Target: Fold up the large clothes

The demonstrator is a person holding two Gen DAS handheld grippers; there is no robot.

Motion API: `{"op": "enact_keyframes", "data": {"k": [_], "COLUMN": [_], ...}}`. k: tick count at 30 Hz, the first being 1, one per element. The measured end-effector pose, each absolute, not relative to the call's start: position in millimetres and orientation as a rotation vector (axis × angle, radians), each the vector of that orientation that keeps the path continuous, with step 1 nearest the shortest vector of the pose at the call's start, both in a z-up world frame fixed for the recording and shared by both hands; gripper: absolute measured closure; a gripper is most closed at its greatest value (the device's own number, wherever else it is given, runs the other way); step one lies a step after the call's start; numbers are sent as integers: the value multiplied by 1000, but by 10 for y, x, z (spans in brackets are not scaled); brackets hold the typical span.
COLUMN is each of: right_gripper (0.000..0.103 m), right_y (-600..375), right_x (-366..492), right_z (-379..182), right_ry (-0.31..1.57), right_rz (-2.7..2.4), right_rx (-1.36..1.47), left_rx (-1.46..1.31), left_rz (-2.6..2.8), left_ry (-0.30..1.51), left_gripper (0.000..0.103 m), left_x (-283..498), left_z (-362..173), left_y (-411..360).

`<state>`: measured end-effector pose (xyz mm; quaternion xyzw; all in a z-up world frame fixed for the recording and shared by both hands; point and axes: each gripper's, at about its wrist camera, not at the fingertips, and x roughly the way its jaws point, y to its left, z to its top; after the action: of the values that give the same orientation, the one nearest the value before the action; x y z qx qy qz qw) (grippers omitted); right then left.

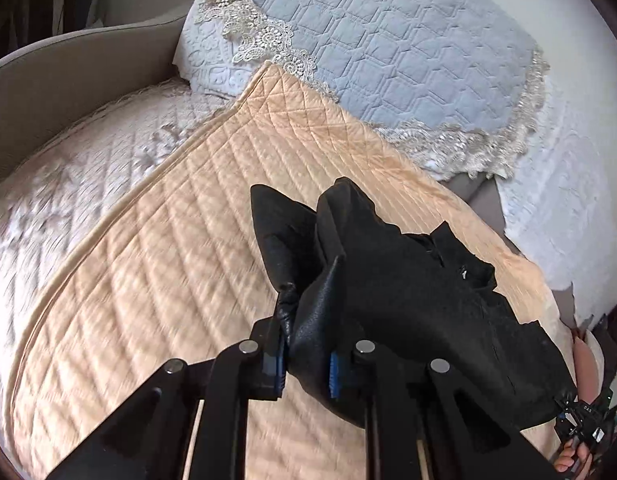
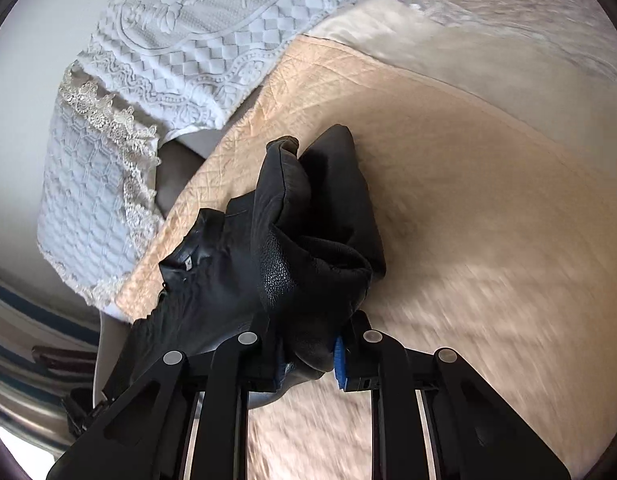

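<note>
A black leather-look garment [image 1: 396,292] hangs bunched above a peach quilted cover [image 1: 180,240]. My left gripper [image 1: 306,368] is shut on a thick fold of it, the blue pads pressing the fabric from both sides. The cloth trails off to the right toward the other gripper [image 1: 588,420] and a hand at the frame's edge. In the right wrist view the same black garment [image 2: 292,248] bulges up between the fingers. My right gripper [image 2: 308,364] is shut on its bunched edge, one blue pad [image 2: 339,364] showing. The rest drapes left and down.
A grey-blue quilted cushion [image 1: 388,40] with lace trim and a white textured throw [image 2: 212,40] lie at the back of the sofa. A beige armrest [image 1: 68,80] curves on the left. White quilted seating [image 1: 88,176] borders the peach cover [image 2: 468,208].
</note>
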<state>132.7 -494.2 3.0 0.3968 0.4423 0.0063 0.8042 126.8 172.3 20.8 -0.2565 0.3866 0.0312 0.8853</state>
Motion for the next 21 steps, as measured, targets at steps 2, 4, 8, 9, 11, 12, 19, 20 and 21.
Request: {"op": "enact_keyframes", "data": {"k": [2,4,8,9,11,12,19,20,21], "right_gripper": [84,84,83,82,72,69,46,45,45], "right_y": [-4894,-4885,-4942,-4964,-4979,-4980,-4975,-4953,-4922], "right_x": [1033,804,569,587,619,624,458,520,716], "right_z": [140,197,118,29,-57,-54,624,655,683], "right_ry": [965,973,1008,1041,1077,1085,915,907,912], "right_rz": [1,-11,-62,-75,-88,-95,-79,-63,-30], "right_rx": [840,847,843,842,847,839,576,549,503], "left_rx": [-548,-560,-557,-554,-557,-551,-399,-384,-363], "left_rz": [53,46,34,36,36,29,30,9,-18], "left_ry": [807,806,839,854,887,896,812,802,798], "left_gripper": [87,87,87,86,84,80,52,46,45], "left_x": [993,712,392,395,418,405,161,263,422], "left_z": [211,205,64,9,-53,-35,550,609,658], "left_y": [1721,1711,1652,1656,1663,1668,1801,1792,1764]}}
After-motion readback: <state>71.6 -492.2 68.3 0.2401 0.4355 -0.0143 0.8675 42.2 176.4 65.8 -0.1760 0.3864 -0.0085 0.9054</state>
